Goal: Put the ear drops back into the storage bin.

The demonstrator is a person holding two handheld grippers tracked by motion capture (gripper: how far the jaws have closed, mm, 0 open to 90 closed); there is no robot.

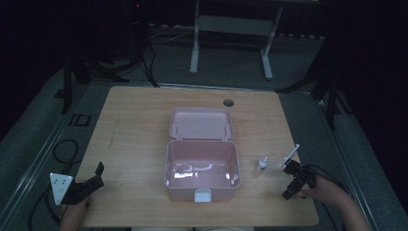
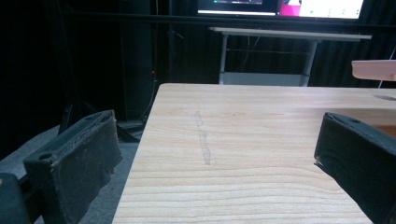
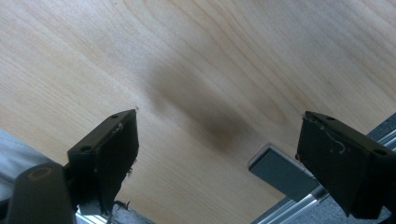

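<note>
High view: an open pink box sits mid-surface, lid folded back. A small white bottle stands just right of the box; a thin white stick lies beyond it. Left hand-held gripper rests left of the box, right hand-held gripper right of the bottle.

Left gripper view: jaws spread, holding nothing.

Right gripper view: jaws spread, tilted over bare surface.

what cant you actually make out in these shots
- Small bottle: high view, too small and dim to read any label or contents.
- Pink box: glare on its floor, high view; in the left gripper view the frame edge cuts its lid off.
- Left gripper: jaw tips dark, high view.
</note>
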